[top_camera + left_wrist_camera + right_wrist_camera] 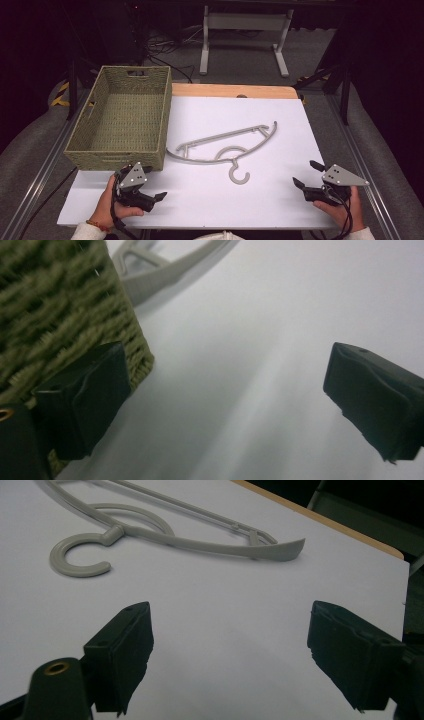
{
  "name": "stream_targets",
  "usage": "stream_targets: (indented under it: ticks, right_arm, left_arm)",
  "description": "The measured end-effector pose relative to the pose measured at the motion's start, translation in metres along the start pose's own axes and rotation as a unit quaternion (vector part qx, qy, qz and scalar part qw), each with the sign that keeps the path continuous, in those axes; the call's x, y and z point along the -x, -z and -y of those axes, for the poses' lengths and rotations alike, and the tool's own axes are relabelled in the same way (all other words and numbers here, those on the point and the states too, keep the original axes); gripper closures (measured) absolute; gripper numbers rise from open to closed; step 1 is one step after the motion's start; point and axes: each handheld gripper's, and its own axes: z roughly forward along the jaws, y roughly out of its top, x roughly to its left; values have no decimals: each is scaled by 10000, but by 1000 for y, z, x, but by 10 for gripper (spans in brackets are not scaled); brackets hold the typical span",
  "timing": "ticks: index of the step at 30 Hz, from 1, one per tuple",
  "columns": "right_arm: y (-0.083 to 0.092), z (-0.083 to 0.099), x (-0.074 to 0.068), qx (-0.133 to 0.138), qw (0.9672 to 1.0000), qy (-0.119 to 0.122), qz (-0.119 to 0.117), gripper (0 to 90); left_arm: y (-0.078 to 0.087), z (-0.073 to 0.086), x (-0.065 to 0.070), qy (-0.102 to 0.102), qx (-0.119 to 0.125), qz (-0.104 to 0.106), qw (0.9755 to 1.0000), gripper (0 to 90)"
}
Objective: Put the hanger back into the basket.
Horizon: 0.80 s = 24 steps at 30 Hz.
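- The woven basket (pixel 120 117) stands at the far left of the counter (pixel 210 200), olive-green and rectangular, with a cut-out handle in its far wall; its inside is bare weave; in the left gripper view its near corner (pixel 65 315) rises just beside the left jaw.
- The left tongs (pixel 159 196) sit at the near left edge, held in the person's left hand (pixel 107 202), just in front of the basket's near wall; the jaws stand wide apart with only white surface between them; they grip nothing; the left gripper view shows the same wide gap (pixel 225 400), with one arm of the hanger blurred at the top.
- The grey plastic coat hanger (pixel 225 145) lies flat on the white sheet in the middle of the counter, just right of the basket's near corner; its hook (pixel 239 175) points toward the person and its curved arm runs up to the right; nothing touches it; it lies well apart from both tongs.
- The right tongs (pixel 307 174) rest at the near right edge in the person's right hand (pixel 340 210), pointing left toward the hanger; the jaws are spread wide and empty; in the right gripper view (pixel 230 645) the hanger (pixel 165 530) lies ahead, hook to the left.
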Motion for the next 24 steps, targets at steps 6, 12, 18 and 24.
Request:
stream_targets:
  ticks: [6,12,18,24]
  right_arm:
    - [1,-2,-1,19,10000,15,13,194]
    - [-3,-2,-2,-18,10000,49,-22,194]
    - [-3,-2,-3,-28,10000,38,-60,194]
    - [-2,-2,-4,-35,10000,41,-39,194]
  left_arm:
    - [0,-3,4,-94,37,-38,9999,98]
    - [1,-9,6,-247,19,121,9996,153]
    - [0,-23,11,-549,-228,155,9981,205]
    - [-4,-43,17,-926,-422,160,9947,237]
